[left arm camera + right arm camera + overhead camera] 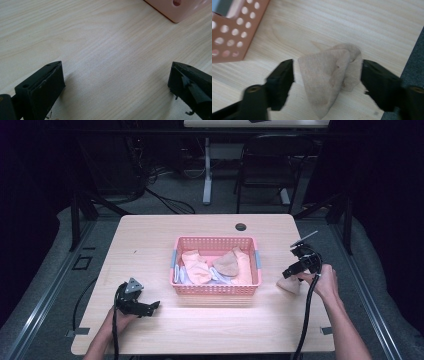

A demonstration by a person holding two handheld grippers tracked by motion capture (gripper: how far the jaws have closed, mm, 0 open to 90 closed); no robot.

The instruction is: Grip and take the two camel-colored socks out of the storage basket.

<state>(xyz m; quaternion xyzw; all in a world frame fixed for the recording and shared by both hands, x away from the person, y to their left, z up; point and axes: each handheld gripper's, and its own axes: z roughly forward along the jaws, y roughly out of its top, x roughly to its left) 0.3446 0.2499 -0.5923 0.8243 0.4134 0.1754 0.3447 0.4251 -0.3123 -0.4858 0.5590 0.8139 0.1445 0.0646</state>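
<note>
Light wood formed the table (150, 245), with a pink perforated basket (216, 290) of cloths at its centre. Your right gripper (327, 75) stood wide open, jaws on either side of a crumpled beige cloth (329, 72) lying near the table's right edge, just beside the basket's corner; contact could not be judged. Your left gripper (115, 82) was also wide open, holding nothing, over bare wood near the front-left, with open room around it.
</note>
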